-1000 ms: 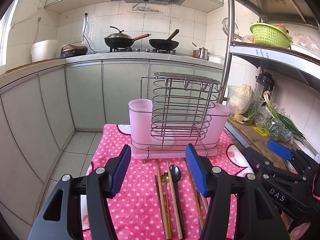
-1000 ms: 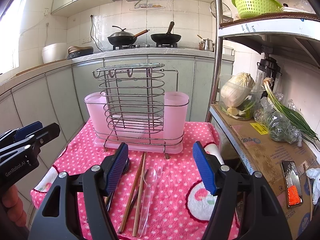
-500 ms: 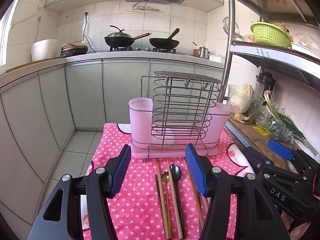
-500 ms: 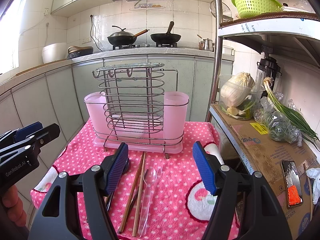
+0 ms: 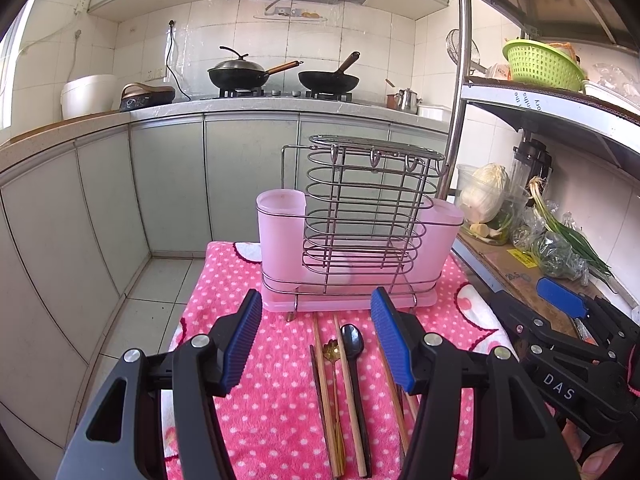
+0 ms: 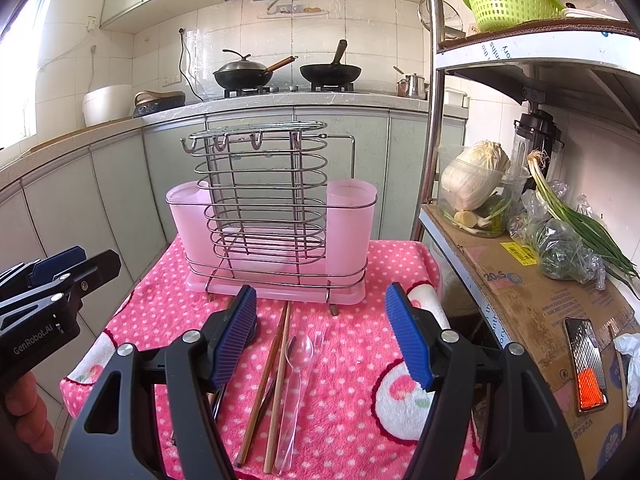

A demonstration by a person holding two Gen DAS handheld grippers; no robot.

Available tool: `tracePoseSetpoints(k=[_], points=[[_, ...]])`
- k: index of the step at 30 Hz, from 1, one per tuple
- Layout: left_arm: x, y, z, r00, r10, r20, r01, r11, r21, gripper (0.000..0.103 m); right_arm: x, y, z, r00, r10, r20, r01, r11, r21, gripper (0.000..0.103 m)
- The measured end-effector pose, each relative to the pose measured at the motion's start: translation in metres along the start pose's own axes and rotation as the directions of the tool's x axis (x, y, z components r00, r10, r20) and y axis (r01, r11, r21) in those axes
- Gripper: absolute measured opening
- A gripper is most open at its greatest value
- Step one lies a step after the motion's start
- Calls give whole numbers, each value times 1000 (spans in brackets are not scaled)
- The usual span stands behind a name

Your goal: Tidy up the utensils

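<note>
Both grippers, left gripper [image 5: 316,340] and right gripper [image 6: 322,336], jaws spread (nothing held), above utensils [image 5: 352,380] before pink rack [image 5: 352,232]

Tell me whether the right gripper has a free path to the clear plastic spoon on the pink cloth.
Probably yes. The right gripper is open, and the clear plastic spoon lies flat between its fingers' line of sight, with nothing on top of it. Wooden chopsticks lie close on its left and may get pinched too.

Two woks [image 5: 238,73] are sitting on the stove [image 5: 280,94], a kettle [image 5: 406,100] standing to its right and a white pot [image 5: 87,95] far to its left. A green basket [image 6: 510,0] is resting on the shelf [image 6: 536,46] right of the stove, cabbage [image 6: 474,180] lying below.
</note>
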State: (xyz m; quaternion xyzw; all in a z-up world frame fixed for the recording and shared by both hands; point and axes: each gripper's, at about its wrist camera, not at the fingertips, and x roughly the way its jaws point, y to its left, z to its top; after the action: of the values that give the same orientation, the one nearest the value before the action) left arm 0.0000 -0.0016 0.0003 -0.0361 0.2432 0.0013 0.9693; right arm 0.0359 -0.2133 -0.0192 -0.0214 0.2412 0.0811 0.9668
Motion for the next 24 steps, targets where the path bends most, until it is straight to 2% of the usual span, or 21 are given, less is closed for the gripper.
tracePoseSetpoints(k=[18, 24], points=[[6, 0, -3, 1000, 2, -13, -2, 1000, 1, 57, 3, -2, -2, 1000, -12, -3, 12, 1000, 9, 67], [15, 3, -5, 999, -2, -41, 2, 1000, 1, 57, 12, -4, -5, 999, -13, -43, 14, 1000, 21, 67]])
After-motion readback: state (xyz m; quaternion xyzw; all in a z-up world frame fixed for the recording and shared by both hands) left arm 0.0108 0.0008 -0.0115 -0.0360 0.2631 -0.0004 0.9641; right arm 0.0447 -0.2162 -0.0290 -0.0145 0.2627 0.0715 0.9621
